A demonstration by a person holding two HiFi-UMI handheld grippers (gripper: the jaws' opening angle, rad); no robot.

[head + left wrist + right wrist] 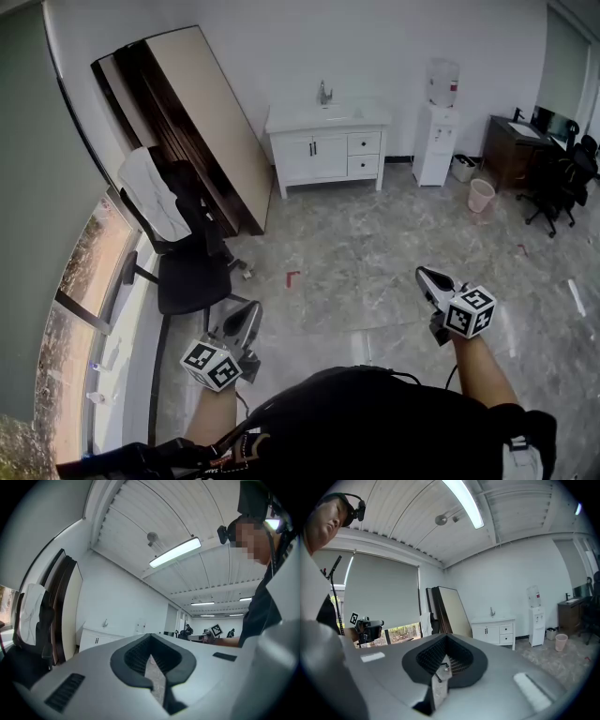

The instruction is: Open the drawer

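Holding both grippers out level in mid-room, you're well apart from the task's thing. Left gripper (247, 319): jaws together, nothing between them, only floor showing past the pads. Right gripper (429, 279): jaws fully closed, empty too. The white vanity cabinet (314, 157) sits against the far wall with a faucet (323, 92) on top. Its two drawers (364, 153) stack on the right side beside two doors, both drawers shut. A water dispenser (439, 131) stands just right of the cabinet, with a pink bin (481, 195) near it. At your left, a black office chair (183, 272) has a white cloth (155, 192) over its back, by leaning boards (202, 112).
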